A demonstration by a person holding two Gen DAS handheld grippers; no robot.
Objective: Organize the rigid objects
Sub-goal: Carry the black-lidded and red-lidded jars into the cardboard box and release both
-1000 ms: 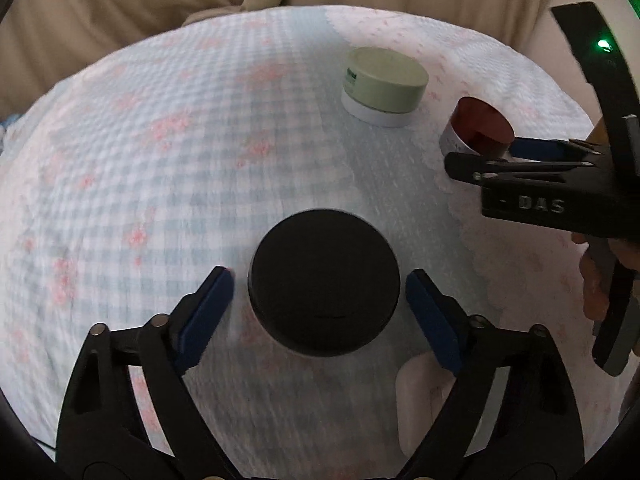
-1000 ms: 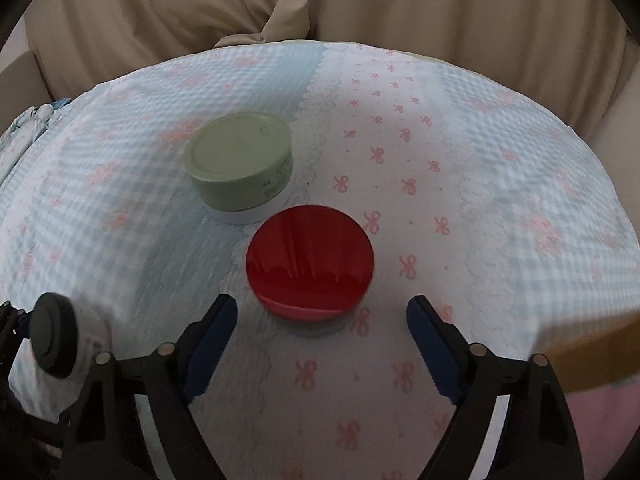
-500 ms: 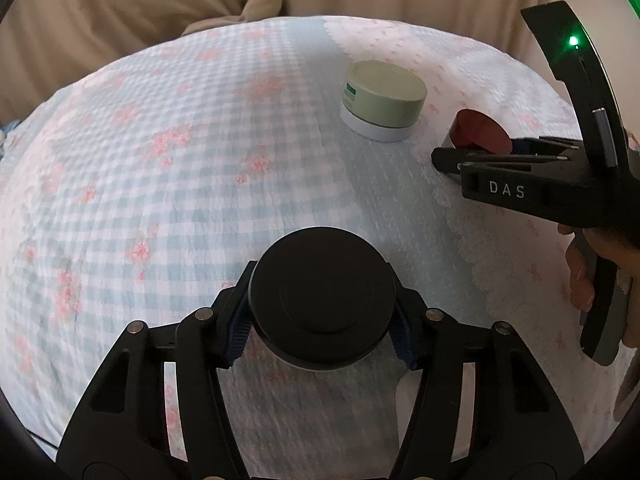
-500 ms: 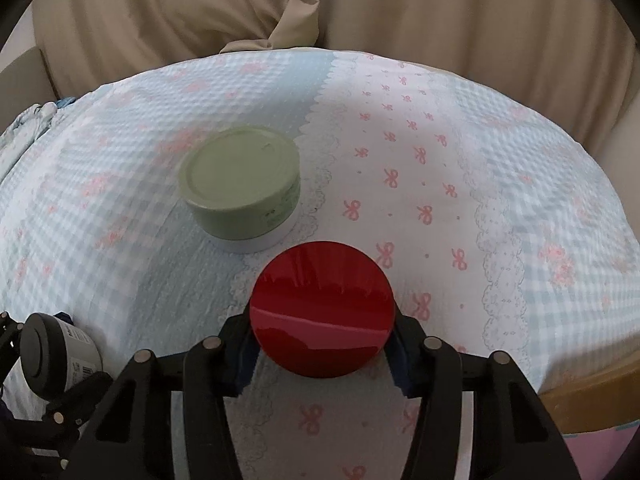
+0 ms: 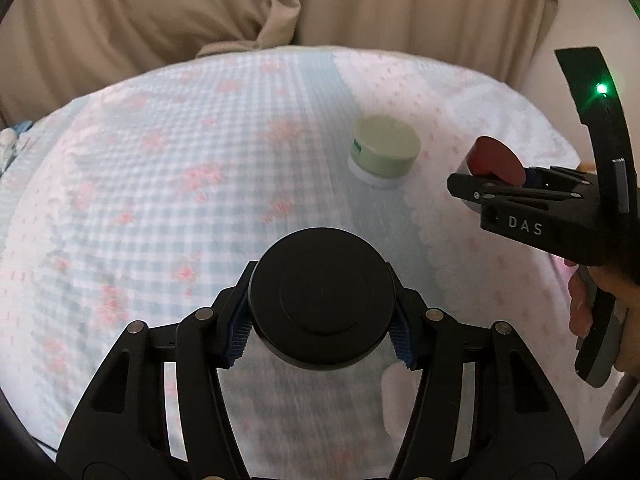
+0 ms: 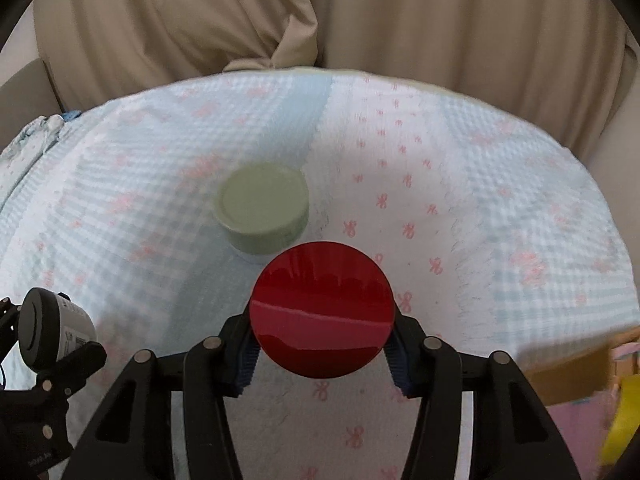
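My left gripper (image 5: 322,326) is shut on a black-lidded jar (image 5: 322,300) and holds it above the tablecloth. My right gripper (image 6: 322,348) is shut on a red-lidded jar (image 6: 322,316), also lifted. The right gripper shows in the left wrist view (image 5: 520,196) with the red-lidded jar (image 5: 496,158) in it. The left gripper's black-lidded jar also shows at the lower left of the right wrist view (image 6: 52,330). A green-lidded jar (image 5: 384,152) stands on the cloth between and beyond them; it also shows in the right wrist view (image 6: 262,210).
A light blue and pink patterned cloth (image 5: 180,184) covers the table. A beige curtain (image 6: 280,12) hangs behind it. The table's right edge (image 6: 576,372) and something yellow (image 6: 622,428) show at the lower right of the right wrist view.
Both grippers closed on their jars, the left on the black-lidded one and the right on the red-lidded one. Both have since risen with the jars, away from the cloth.
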